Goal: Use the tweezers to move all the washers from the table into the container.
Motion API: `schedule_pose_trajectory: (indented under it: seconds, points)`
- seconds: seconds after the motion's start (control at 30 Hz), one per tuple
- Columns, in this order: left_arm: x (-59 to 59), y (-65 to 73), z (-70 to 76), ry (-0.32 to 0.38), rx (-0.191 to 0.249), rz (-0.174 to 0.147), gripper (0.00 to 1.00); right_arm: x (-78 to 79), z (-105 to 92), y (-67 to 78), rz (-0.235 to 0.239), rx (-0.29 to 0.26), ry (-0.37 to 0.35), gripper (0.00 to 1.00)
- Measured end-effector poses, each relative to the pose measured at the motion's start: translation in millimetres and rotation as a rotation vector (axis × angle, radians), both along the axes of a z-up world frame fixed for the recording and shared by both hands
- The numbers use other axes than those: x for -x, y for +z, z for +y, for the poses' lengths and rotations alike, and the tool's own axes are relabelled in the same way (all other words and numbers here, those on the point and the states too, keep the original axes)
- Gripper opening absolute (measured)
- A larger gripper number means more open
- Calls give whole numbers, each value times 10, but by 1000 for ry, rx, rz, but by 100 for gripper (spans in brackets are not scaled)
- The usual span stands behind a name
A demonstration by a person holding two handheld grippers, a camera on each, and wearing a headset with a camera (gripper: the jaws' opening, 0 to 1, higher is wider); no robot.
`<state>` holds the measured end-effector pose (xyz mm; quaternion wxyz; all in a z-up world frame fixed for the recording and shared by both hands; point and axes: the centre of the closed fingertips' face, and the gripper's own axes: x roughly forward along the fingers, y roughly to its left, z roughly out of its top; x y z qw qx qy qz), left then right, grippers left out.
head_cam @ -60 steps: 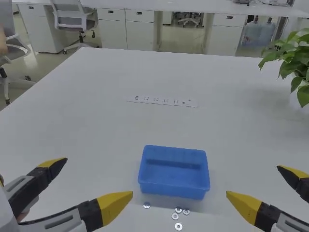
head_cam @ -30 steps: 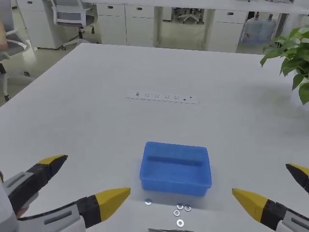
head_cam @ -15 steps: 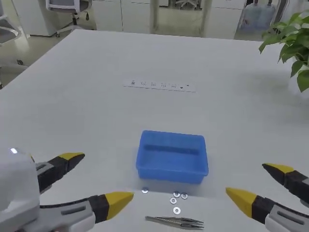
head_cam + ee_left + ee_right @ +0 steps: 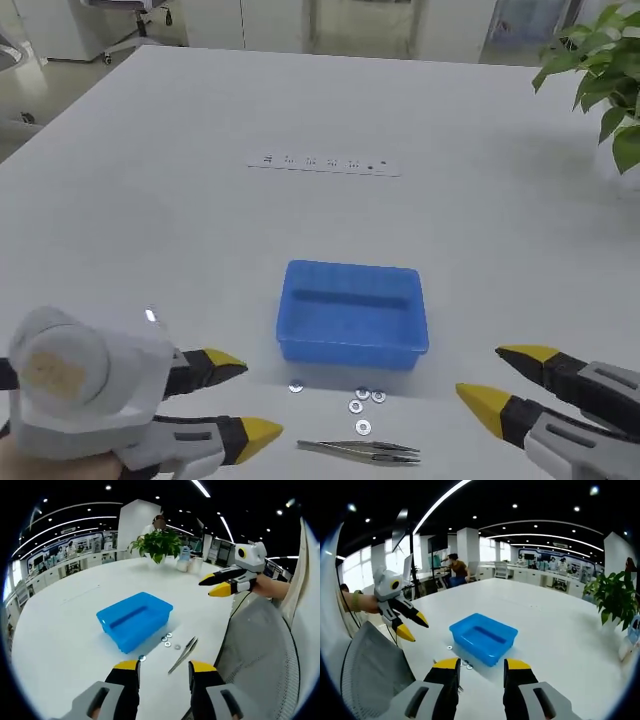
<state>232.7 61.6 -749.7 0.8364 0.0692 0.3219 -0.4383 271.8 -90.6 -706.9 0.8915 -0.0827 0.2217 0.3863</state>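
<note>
My left gripper (image 4: 262, 399) and right gripper (image 4: 480, 372), jaws spread on both, flank slim metal tweezers (image 4: 360, 451) lying beside small silver washers (image 4: 357, 405) before the rectangular blue plastic container (image 4: 350, 352).

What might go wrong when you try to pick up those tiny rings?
1. The tweezers lie flat and thin, so the open left tongs or right tongs might slip off or shove them.
2. One washer sits beside the tweezers; a clumsy grab may scatter it.
3. The washers are small and flat, so one may drop before reaching the blue container.
</note>
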Motion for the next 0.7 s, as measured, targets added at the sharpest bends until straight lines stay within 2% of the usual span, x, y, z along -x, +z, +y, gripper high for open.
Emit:
schedule_pose_trajectory:
  seconds: [0.03,0.07,0.1,0.13,0.17,0.23,0.3,0.4,0.43,0.5,0.53,0.63,0.7]
  points:
    - [24,-49,-45,-29,-12,17,33,2,-3,-19,7,3,-2,31]
    - [8,-113,-83,-63,-55,-3,32,5,-6,-26,8,5,-3,31]
    - [15,-151,-115,-86,-76,-6,30,12,-11,-28,9,8,-5,31]
    - [34,-199,-168,-104,-85,17,29,14,-14,-30,9,9,-5,31]
    - [8,-206,-202,-104,-76,15,28,21,-21,-34,10,12,-8,30]
    - [0,-246,-266,-129,-74,34,25,27,-46,-49,12,14,-16,30]
    - [-21,-297,-303,-151,-96,40,23,39,-74,-70,19,17,-21,30]
    - [-31,-396,-339,-184,-127,69,20,51,-109,-87,22,22,-29,29]
    - [-6,-458,-332,-213,-159,90,19,55,-119,-91,25,20,-33,29]
    - [-25,-510,-337,-243,-206,65,16,56,-132,-93,25,20,-38,29]
    - [-8,-553,-339,-269,-237,70,14,55,-142,-97,26,20,-41,29]
    - [-1,-612,-361,-297,-272,65,10,52,-158,-97,25,18,-47,29]
    - [14,-673,-341,-332,-321,66,6,53,-166,-102,26,18,-50,29]
